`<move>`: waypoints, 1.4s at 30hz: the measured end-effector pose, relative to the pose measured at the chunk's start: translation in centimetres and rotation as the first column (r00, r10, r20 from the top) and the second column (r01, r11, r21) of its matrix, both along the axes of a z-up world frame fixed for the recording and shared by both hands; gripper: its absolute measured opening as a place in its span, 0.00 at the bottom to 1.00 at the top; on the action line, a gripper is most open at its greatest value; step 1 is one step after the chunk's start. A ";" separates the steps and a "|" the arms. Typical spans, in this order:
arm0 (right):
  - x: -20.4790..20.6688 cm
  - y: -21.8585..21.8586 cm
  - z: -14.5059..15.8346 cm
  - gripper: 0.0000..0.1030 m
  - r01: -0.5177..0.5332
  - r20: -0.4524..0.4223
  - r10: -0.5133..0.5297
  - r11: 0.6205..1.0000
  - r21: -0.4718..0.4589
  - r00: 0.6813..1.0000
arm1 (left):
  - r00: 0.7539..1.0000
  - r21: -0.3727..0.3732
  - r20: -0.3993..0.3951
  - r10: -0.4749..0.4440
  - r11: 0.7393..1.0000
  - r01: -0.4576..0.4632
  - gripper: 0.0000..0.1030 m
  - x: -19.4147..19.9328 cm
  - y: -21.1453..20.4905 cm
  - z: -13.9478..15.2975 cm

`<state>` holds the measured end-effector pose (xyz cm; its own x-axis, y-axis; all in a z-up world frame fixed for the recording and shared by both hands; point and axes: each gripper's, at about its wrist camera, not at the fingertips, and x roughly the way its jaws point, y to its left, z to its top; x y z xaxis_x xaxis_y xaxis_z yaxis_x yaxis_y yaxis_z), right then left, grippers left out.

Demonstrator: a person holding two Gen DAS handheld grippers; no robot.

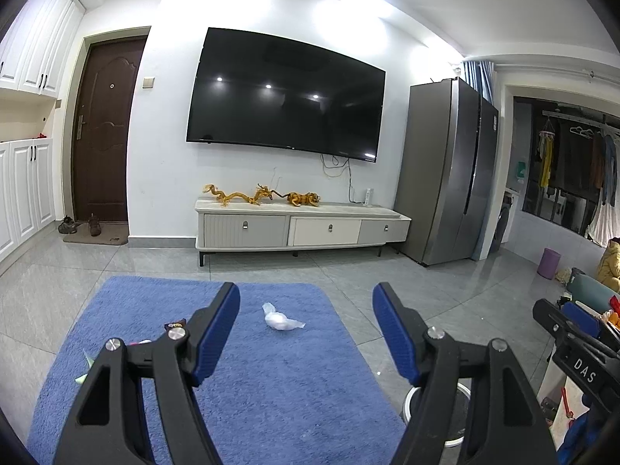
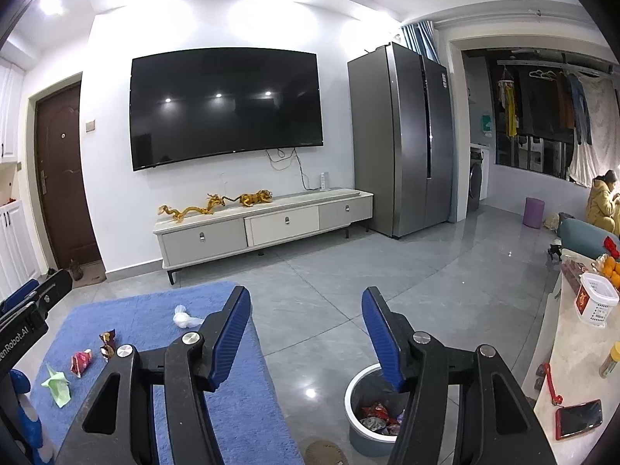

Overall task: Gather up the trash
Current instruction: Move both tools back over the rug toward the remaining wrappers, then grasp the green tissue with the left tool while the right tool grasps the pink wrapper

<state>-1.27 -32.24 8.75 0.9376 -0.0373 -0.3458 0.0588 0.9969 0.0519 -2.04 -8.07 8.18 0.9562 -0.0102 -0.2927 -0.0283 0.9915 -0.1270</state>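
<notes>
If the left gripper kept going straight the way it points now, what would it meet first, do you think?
Most likely the crumpled white wrapper lying on the blue rug: it sits almost centred between the open fingers of the left gripper, with nothing in front of it. Depth is hard to judge, so it might touch rug first.

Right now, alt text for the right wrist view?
Open right gripper hangs empty over grey floor tiles, between a blue rug and a trash bin holding wrappers. White plastic wad, red wrapper and green paper litter the rug.
</notes>
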 end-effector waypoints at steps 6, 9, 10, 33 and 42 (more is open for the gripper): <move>0.7 1.5 -0.3 0.56 -0.019 -0.014 0.018 1.000 -0.023 1.000 | 1.000 -0.003 -0.002 0.008 1.000 -0.008 0.69 0.3 0.1 -0.1; 1.1 2.3 -0.7 0.57 -0.029 -0.026 0.029 0.999 -0.034 0.999 | 1.000 -0.015 -0.001 0.019 1.000 -0.019 0.71 0.6 0.9 -0.5; 1.4 2.7 -0.9 0.57 -0.037 -0.032 0.036 0.999 -0.036 0.999 | 1.000 -0.020 -0.002 0.024 1.000 -0.024 0.71 0.7 1.3 -0.6; 10.6 21.1 -10.0 0.58 -0.421 -0.286 0.386 0.904 -0.071 0.877 | 0.924 -0.007 -0.185 0.335 0.940 -0.342 0.82 2.5 20.3 -13.4; 12.9 28.5 -12.6 0.58 -0.590 -0.336 0.559 0.808 0.015 0.758 | 0.850 -0.065 -0.394 0.350 0.912 -0.406 0.82 4.2 27.1 -20.6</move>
<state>11.58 -3.70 -3.85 0.6359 0.4298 -0.6410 -0.5286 0.8477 0.0439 2.14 19.08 -12.39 0.7186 0.2625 -0.6440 -0.4690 0.8666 -0.1702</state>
